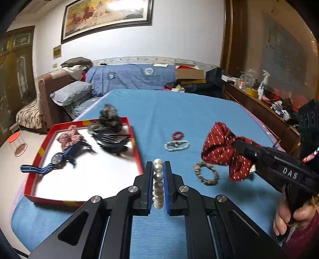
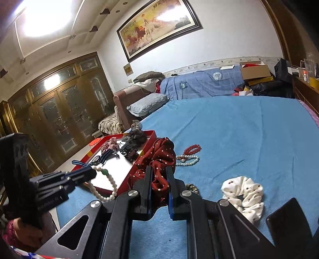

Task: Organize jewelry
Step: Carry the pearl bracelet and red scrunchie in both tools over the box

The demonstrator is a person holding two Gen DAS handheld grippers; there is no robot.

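**Bedroom, blue bedspread: both tools loaded**

A bed [image 1: 179, 111] covered in blue cloth carries the jewelry, with a framed horse painting [image 1: 107, 18] on the white wall behind and a wooden wardrobe [image 2: 59, 111] off to the side. A red-rimmed tray [image 1: 137, 151] sits on the bed's left part, holding a blue-strapped watch [image 1: 56, 159], a patterned scrunchie [image 1: 68, 137], a black claw clip [image 1: 111, 139] and a dark fuzzy scrunchie [image 1: 109, 117].

The left tool [image 1: 158, 165] is pressed together on a pearl bracelet [image 1: 158, 179], held in the air just beside the tray's right rim; the right wrist view shows a green bead on the strand. The right tool [image 2: 159, 171] pinches a red dotted scrunchie [image 2: 159, 157], lifted clear of the bedspread.

Lying on the cloth: a red bead bracelet [image 1: 177, 135] touching a pale bead bracelet [image 1: 176, 145], a brown bead bracelet [image 1: 206, 173] near the lifted scrunchie, and a white scrunchie [image 2: 245, 195] beside a dark phone [image 2: 289, 219].
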